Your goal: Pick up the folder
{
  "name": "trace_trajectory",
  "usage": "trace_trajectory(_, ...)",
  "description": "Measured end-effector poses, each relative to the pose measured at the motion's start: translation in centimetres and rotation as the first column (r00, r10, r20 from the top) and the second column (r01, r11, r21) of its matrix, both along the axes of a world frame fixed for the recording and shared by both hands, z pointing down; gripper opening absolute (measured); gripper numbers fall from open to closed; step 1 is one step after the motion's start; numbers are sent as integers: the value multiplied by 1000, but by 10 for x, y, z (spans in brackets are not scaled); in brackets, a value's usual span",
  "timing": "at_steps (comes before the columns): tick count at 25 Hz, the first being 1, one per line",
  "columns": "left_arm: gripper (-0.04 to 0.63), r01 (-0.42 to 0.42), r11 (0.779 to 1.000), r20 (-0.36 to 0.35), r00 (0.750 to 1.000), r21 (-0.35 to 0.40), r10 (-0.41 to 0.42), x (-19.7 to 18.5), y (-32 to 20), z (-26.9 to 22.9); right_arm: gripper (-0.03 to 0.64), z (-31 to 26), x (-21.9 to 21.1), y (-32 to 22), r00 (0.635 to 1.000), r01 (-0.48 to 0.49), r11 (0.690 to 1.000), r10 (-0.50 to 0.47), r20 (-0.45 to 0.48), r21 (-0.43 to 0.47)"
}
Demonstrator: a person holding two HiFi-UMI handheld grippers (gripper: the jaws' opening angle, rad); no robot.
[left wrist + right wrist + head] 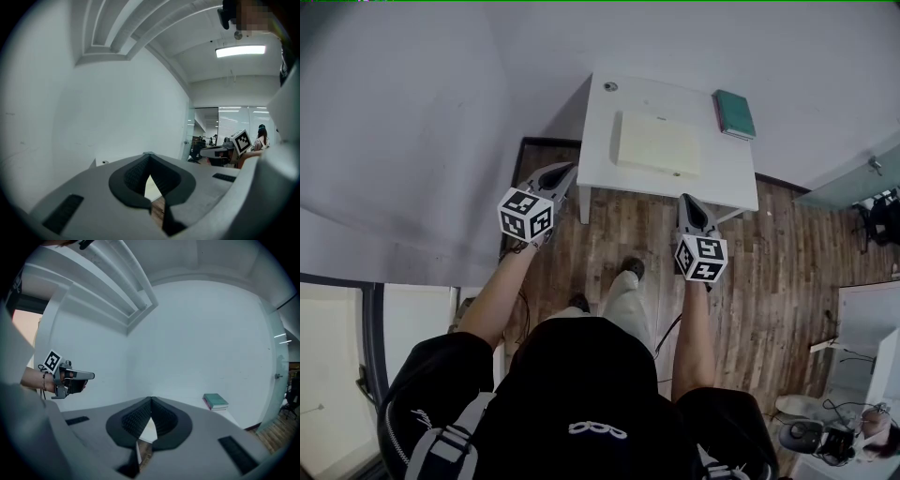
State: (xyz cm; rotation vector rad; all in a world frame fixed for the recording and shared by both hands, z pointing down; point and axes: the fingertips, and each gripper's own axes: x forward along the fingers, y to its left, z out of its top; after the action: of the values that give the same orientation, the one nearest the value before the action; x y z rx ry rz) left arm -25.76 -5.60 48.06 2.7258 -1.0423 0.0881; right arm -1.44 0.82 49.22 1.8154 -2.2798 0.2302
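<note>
A cream folder [657, 143] lies flat in the middle of the white table [602, 169]. In the head view my left gripper [569, 170] hovers just off the table's near left corner, jaws shut and empty. My right gripper [690, 199] hangs at the near edge, right of centre, also shut with nothing in it. Both point toward the table, short of the folder. In the left gripper view the shut jaws [149, 157] frame a sliver of the cream folder [152, 187]. The right gripper view shows its shut jaws [151, 400] and the left gripper [90, 376] off to the left.
A green book [734, 112] lies at the table's far right corner, also seen as the green book [215, 401] in the right gripper view. A small round object [610, 86] sits at the far left corner. White walls stand behind and left of the table. Wood floor lies underfoot.
</note>
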Motion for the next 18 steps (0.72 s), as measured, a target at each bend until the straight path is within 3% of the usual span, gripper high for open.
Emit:
trace_trajectory(8,21,7,1000,11,1000,-4,-7,11,-18,6,23,3,14,-23,1000,3,1000,-3,5,0)
trace_trajectory(18,21,11,1000,27,1000,-22,-10,53,-65,12,23,15,56,-70,1000,2,1000,-1,22,-25)
